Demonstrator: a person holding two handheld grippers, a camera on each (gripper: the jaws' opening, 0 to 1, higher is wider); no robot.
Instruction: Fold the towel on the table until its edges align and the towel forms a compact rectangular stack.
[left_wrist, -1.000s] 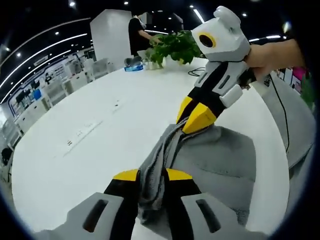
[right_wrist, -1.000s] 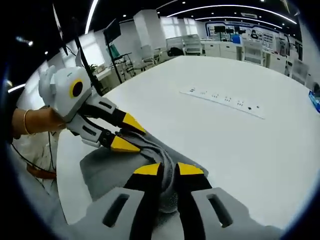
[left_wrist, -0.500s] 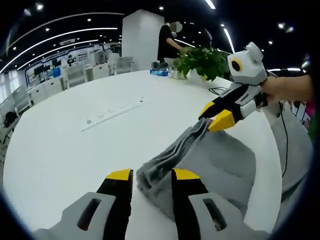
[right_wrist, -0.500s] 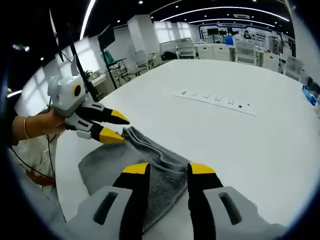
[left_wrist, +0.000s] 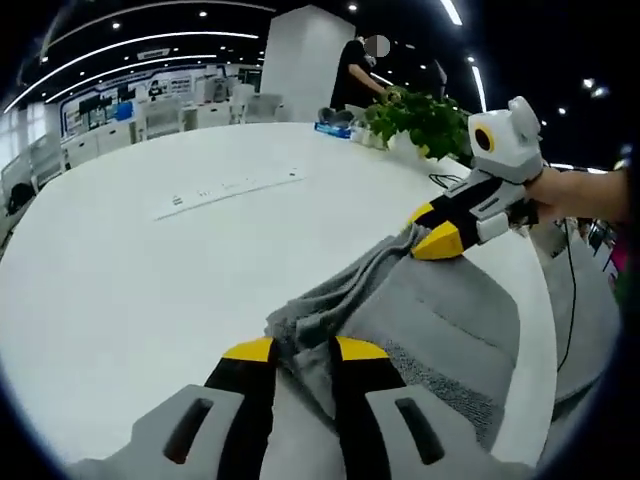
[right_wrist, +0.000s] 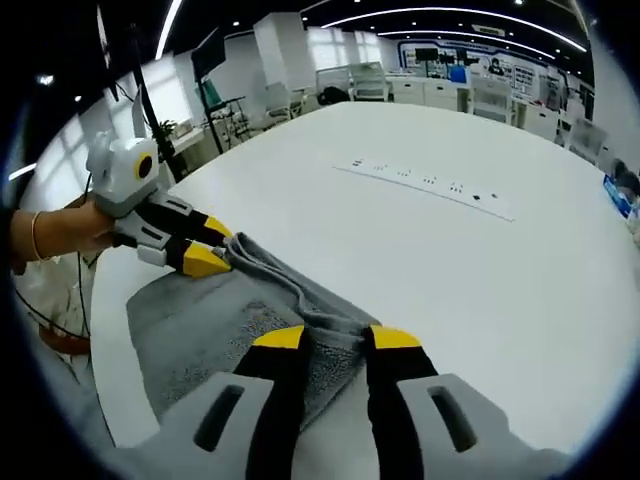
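Pinching the grey towel (left_wrist: 440, 320) at opposite corners, left gripper (left_wrist: 305, 350) and right gripper (right_wrist: 335, 338) reached forward, low over the table (left_wrist: 130, 270)

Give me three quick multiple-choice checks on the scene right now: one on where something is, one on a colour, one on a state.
1. Where does the towel lie?
A. at the table's near edge
B. in the middle of the table
C. on a chair

2. What colour is the towel?
A. blue
B. grey
C. white

3. How is the towel now?
A. flat in one layer
B. a finished compact stack
C. partly folded, one edge bunched

Answers: 1 A, it lies by the rim of the white table. 2 B, the cloth is grey in both views. 3 C, a ridge runs between the left tool and the right tool, each at an end.
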